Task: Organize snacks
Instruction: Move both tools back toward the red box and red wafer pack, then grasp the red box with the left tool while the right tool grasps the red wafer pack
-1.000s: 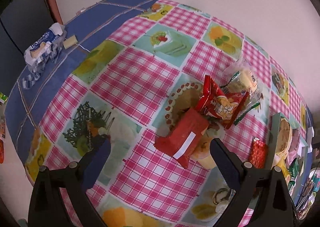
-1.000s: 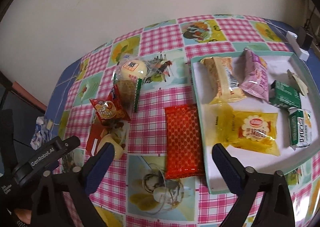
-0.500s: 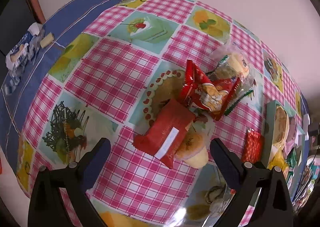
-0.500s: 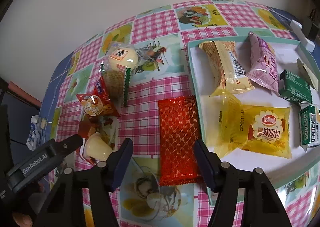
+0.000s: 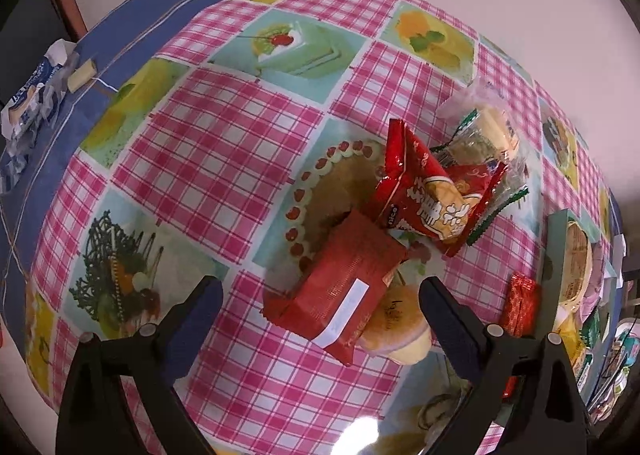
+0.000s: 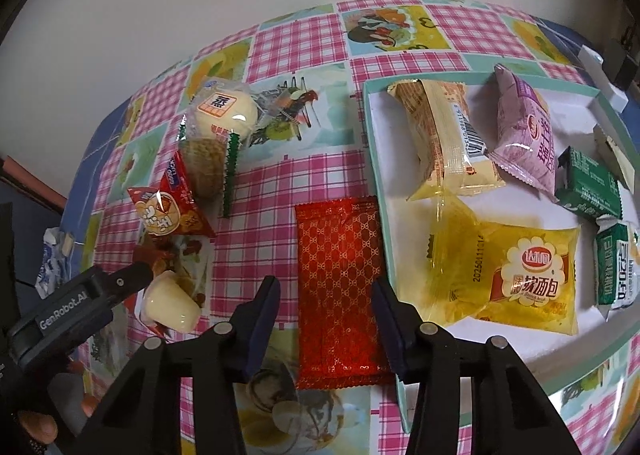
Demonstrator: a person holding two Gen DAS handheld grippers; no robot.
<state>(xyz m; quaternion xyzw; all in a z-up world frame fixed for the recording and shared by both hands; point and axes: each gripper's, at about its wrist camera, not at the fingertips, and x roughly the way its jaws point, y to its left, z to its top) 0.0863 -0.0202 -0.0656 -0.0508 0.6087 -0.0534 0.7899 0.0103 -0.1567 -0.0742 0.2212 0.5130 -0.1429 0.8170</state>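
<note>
One red packet lies lengthwise between right gripper, jaws just closing.

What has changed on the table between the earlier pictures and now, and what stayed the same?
The right gripper has just been closing its jaws around the flat red packet, which lies between them; whether the pads press it yet is unclear. The left gripper has come down toward the red wrapped bar, jaws wide open. The snacks and the tray stayed in place.

Black left gripper frame, dark blue jaws, silver screws, white "GenRobot.AI" lettering
</note>
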